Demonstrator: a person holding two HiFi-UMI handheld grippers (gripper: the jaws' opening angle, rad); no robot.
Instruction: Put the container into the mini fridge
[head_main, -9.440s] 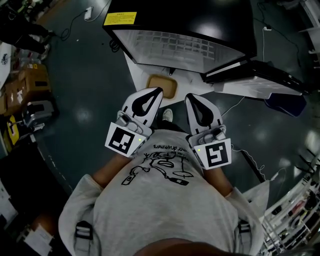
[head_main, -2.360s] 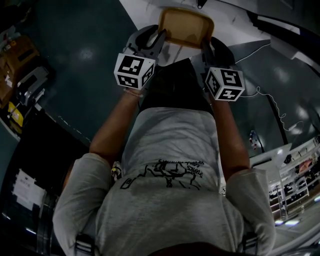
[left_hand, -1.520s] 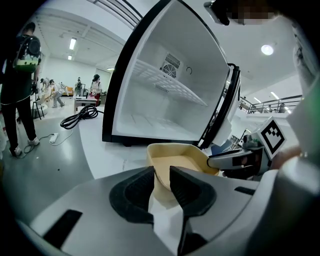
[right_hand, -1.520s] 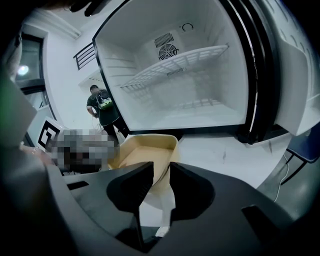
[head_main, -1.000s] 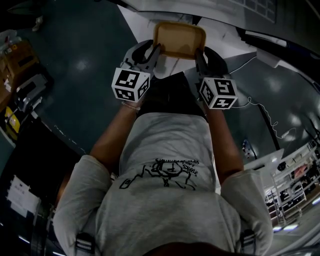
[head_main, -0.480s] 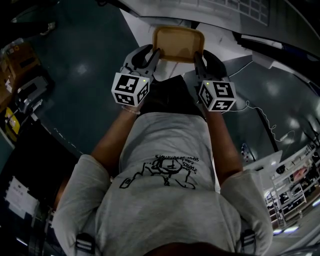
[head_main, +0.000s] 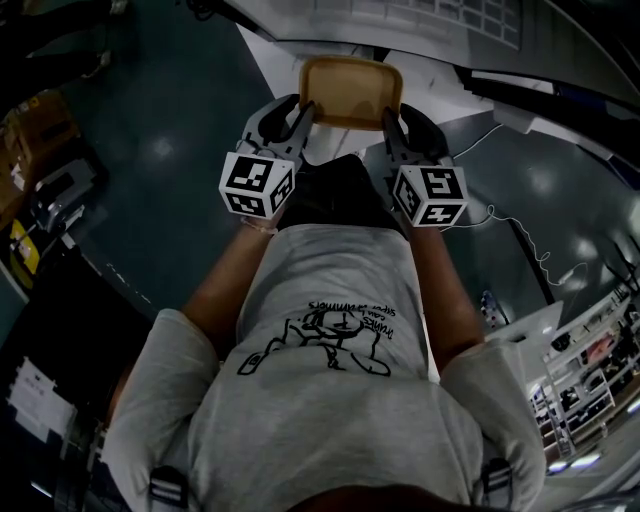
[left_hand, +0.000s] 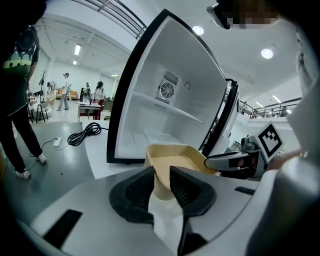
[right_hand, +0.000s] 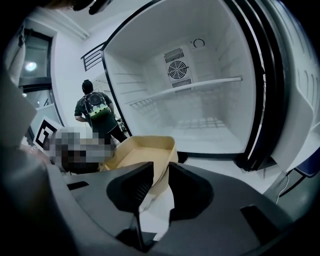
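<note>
Grippers, two of them: left gripper (head_main: 300, 112) and right gripper (head_main: 391, 120) each pinch one side wall of the single shallow tan plastic container (head_main: 350, 88), facing one open white-lined mini fridge (right_hand: 200, 100).

One container (head_main: 350, 88), one mini fridge (right_hand: 200, 107), two claws: left claw (head_main: 304, 109), right claw (head_main: 390, 116).

My head camera looked steeply down; each gripper camera rode close behind its jaws, facing the open mini fridge (left_hand: 165, 107); all three views shared the container (head_main: 350, 90).

tan open container (head_main: 351, 91) level before open mini fridge (right_hand: 200, 85)
</note>
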